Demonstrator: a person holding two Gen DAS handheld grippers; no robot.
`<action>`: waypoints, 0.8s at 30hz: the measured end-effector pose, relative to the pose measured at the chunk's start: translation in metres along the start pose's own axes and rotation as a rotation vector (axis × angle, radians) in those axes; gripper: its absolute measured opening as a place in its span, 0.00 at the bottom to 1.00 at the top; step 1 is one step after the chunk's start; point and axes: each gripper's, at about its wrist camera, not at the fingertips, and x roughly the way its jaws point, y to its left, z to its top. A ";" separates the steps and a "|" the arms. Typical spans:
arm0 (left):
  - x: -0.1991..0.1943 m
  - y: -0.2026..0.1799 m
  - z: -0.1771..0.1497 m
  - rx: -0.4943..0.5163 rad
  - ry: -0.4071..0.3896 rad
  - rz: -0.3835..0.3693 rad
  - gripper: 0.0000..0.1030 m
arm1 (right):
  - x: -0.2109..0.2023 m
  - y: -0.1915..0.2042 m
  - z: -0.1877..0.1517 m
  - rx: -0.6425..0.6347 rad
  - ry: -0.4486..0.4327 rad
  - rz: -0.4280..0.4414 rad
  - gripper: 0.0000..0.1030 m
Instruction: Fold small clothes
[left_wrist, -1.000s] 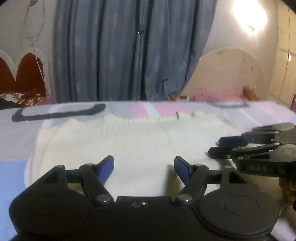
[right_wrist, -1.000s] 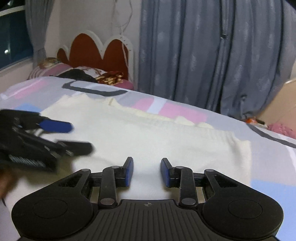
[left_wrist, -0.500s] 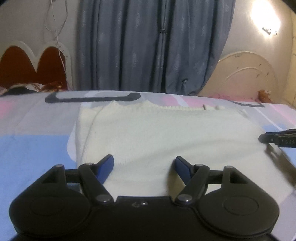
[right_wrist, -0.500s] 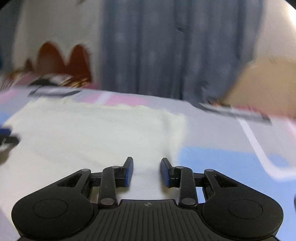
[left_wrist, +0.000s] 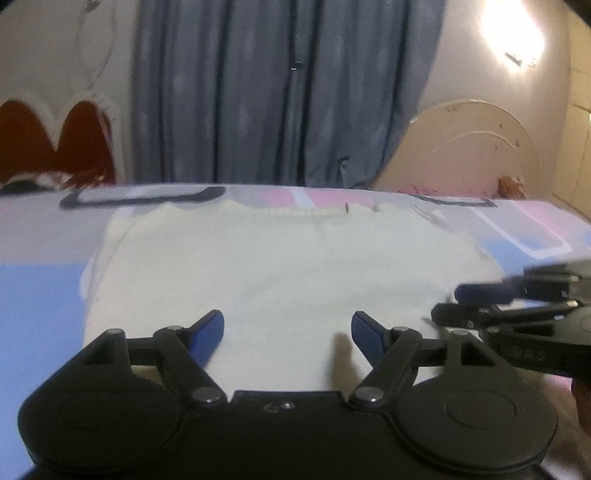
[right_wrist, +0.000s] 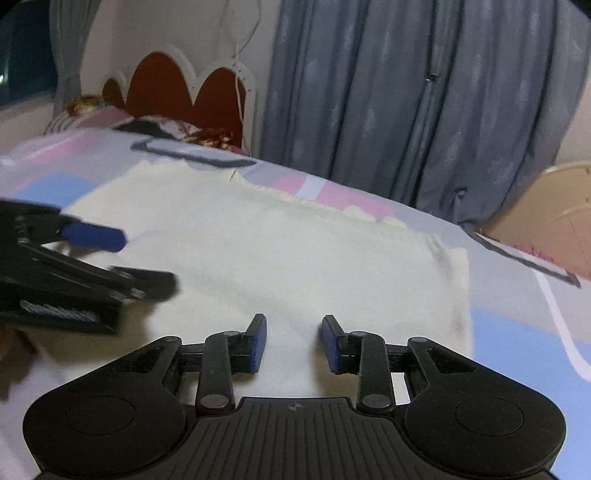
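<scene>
Both grippers low at the near hem of the cream knit garment (left_wrist: 280, 266), nothing gripped. Left gripper (left_wrist: 287, 326) fingers spread wide, blue pads (left_wrist: 210, 326) hovering just over the cloth at its near-left part; whether they touch it, cannot tell. Right gripper (right_wrist: 293, 341) fingers parted but narrower, over the near-right part of the hem, empty gap with cloth showing through. Each tool is visible in the other's view, close together, pointing inward and blurred. Risk: fingers that close may pinch only the top layer, since the garment looks already doubled along its left edge, so the fold would drag crooked; the soft knit can also bunch or slide on the bedsheet (left_wrist: 33, 288). The two tools this near each other could knock together. Pose: both held roughly level, aimed forward across the bed, right one angled toward the left. Garment lies flat on the patterned sheet, ribbed edge at the far side. Beyond: red scalloped headboard (right_wrist: 173, 88) far left, grey-blue curtain (left_wrist: 280, 92), a cream arched board (left_wrist: 476, 147) far right.
</scene>
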 end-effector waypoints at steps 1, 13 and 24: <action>0.005 -0.002 -0.003 -0.009 0.025 0.004 0.73 | -0.002 0.000 -0.002 0.025 0.003 0.024 0.31; -0.023 -0.018 -0.032 0.011 0.042 0.053 0.66 | -0.015 0.042 -0.021 0.023 0.032 0.047 0.31; -0.058 0.033 -0.043 -0.024 0.057 0.090 0.68 | -0.066 -0.004 -0.061 0.079 0.060 -0.088 0.31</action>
